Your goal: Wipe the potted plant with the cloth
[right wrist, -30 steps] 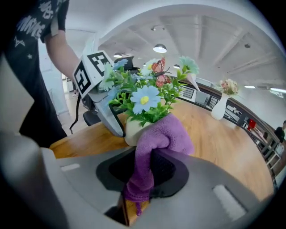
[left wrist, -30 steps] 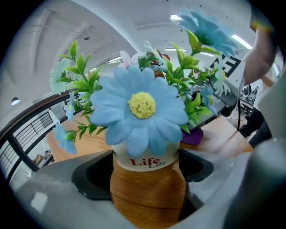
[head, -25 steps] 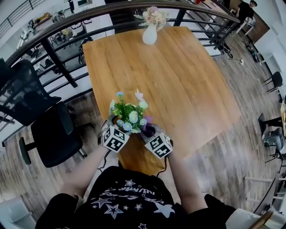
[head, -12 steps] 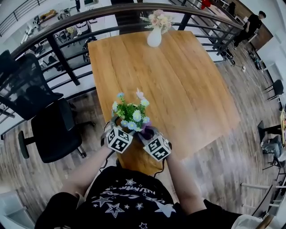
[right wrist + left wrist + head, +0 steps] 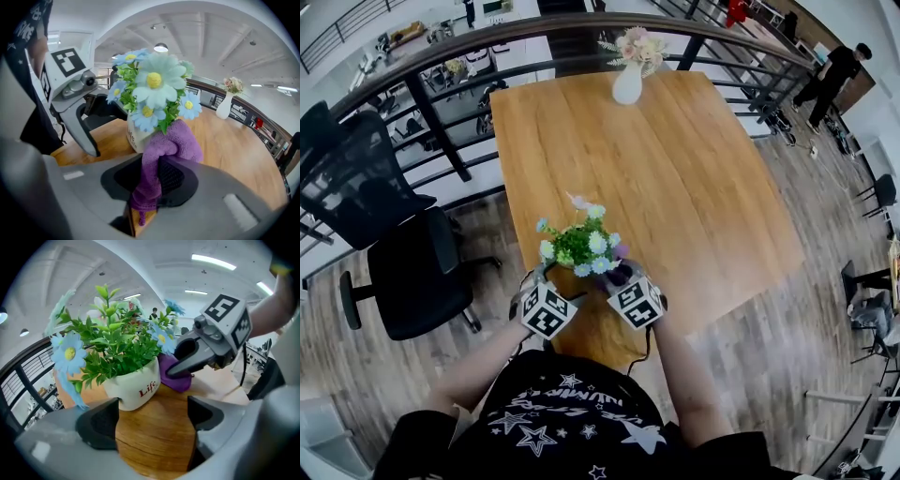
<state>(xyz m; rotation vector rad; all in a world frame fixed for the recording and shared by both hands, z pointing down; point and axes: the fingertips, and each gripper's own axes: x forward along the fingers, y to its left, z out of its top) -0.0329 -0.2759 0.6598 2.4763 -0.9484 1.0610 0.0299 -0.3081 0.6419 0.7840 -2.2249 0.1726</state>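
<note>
A potted plant [image 5: 578, 246] with green leaves and blue and white flowers stands in a white pot [image 5: 133, 387] near the front corner of the wooden table [image 5: 675, 169]. My left gripper [image 5: 534, 281] is open. Its jaws [image 5: 150, 420] sit wide apart just short of the pot's base, the left pad close beside it. My right gripper [image 5: 622, 275] is shut on a purple cloth [image 5: 171, 145]. The cloth is pressed against the pot's right side under the flowers [image 5: 150, 89]. The cloth [image 5: 176, 373] and right gripper [image 5: 197, 352] also show in the left gripper view.
A white vase of flowers [image 5: 628, 80] stands at the table's far edge. A black railing [image 5: 441, 47] runs behind the table. A black office chair [image 5: 403, 272] sits to the left. The pot is close to the table's near edge.
My left gripper has drawn back a little toward the person. The right gripper stays at the pot's right side with the cloth. The plant's flowers have turned slightly.
</note>
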